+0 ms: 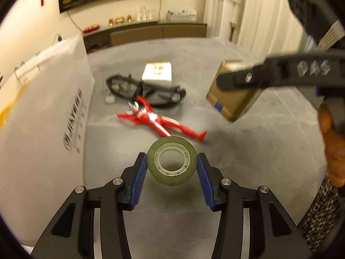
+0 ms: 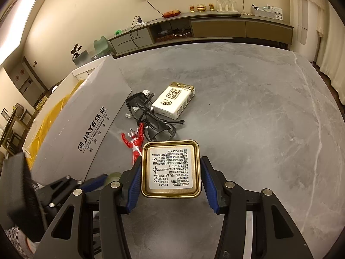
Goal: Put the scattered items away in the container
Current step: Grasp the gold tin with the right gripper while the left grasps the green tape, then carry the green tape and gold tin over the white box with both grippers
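My left gripper is shut on a green tape roll and holds it above the grey table. My right gripper is shut on a gold tin, label side facing the camera, also lifted; the tin shows in the left wrist view at the right. On the table lie a red toy figure, black sunglasses and a white box. The grey cardboard container with a yellow lining stands at the left, its flap raised.
In the right wrist view the figure, sunglasses and white box lie close beside the container's flap. A small white piece lies by the sunglasses. A sideboard stands beyond the table's far edge.
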A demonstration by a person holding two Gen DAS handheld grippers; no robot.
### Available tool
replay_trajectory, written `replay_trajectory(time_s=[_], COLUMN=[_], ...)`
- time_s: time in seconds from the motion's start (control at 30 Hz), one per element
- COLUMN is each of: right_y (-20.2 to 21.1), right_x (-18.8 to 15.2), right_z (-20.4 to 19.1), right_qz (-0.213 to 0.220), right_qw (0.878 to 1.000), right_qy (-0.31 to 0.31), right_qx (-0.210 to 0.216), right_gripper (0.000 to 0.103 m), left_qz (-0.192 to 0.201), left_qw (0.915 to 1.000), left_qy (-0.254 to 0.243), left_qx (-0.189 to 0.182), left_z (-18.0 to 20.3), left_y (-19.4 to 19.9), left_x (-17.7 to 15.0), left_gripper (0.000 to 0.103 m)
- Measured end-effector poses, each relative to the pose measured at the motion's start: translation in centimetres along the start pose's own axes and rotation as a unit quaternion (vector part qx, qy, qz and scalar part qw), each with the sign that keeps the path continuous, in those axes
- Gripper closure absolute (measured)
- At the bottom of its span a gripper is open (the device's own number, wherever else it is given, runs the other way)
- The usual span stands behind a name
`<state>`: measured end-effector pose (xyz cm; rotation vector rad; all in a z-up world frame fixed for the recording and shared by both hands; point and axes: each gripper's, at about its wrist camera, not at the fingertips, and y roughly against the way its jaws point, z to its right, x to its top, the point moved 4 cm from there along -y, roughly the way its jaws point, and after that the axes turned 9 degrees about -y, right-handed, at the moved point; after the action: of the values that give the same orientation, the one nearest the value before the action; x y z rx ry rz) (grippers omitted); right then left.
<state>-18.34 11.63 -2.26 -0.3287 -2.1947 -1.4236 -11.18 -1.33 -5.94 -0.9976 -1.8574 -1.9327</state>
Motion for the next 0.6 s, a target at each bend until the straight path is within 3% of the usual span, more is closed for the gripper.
replay_trajectory(time_s=[0.6], right_y=[1.3], right_x=[0.5], right_z=[-1.4], right_qz=[0.023], right_qw=[0.999], right_qy=[-0.01], right_qx=[0.045], right_gripper=[0.051], left_qz=[0.05], left_qw=[0.9986], left_qy=[0.005], left_qx=[0.014], left_z=[-0.7], left_y=[5.0], left_x=[1.9], left_gripper=[0.054])
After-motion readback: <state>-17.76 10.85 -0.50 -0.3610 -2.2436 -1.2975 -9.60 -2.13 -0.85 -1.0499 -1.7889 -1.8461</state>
